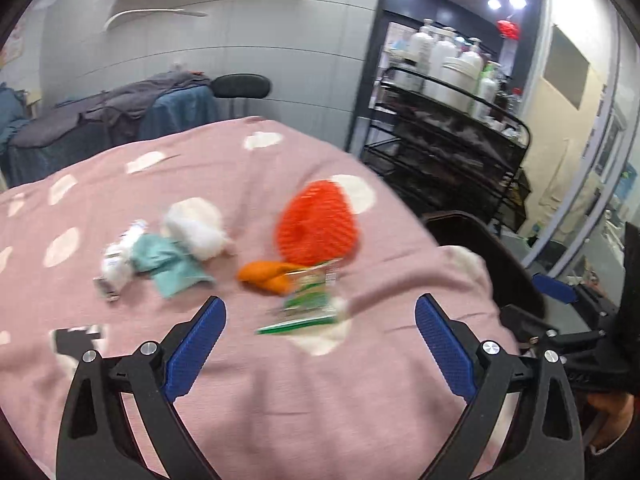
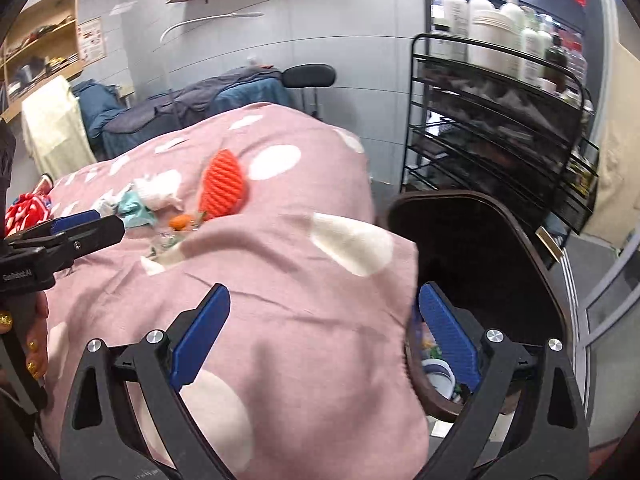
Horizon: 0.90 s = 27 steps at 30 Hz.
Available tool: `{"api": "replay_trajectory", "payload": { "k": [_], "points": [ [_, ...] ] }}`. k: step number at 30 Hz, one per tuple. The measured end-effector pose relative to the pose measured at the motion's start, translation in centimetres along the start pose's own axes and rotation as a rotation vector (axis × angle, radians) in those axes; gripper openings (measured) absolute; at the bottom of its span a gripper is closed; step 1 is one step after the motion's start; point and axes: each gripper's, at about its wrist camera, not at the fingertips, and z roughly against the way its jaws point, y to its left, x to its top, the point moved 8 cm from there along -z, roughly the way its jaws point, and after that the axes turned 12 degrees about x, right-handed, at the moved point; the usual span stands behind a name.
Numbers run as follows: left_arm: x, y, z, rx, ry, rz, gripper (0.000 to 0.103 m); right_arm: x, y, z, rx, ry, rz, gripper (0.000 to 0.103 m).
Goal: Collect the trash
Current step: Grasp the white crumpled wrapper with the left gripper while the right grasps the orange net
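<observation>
Left wrist view: the left gripper hangs over the pink spotted blanket, its blue pads spread wide with nothing between them. Just ahead of the fingers lies a green-and-white wrapper, touching an orange peel, and right behind those sits a red foam fruit net. Off to the left there's a cluster: a white crumpled tissue, a teal scrap and a small white wrapper, all bunched together, blurred. On the right edge, the dark bin sits just beside the blanket, with the black wire rack of white bottles behind it. Over to the right wrist view: the right gripper is spread wide too, empty, left finger over the blanket, right finger over the mouth of the bin. Something pale lies low inside the bin, too hidden to name. The trash pile sits farther up the blanket around the red net, and the left gripper pokes in from the left toward it, held by a hand.
</observation>
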Motion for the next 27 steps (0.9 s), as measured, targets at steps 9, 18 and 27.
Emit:
{"api": "replay_trajectory", "payload": {
  "k": [9,18,27],
  "points": [
    [-0.7,8.5,-1.4,0.125,0.055,0.095,0.094,2.6,4.0,-3.3,0.081,0.041,0.060,0.094],
    [0.1,13.1,-4.1,0.183,0.102,0.112,0.083,5.3,7.1,-7.9,0.122,0.109,0.125,0.094],
    [0.5,14.9,-6.8,0.195,0.151,0.110,0.057,7.9,7.8,-13.7,0.121,0.220,0.145,0.079]
  ]
}}
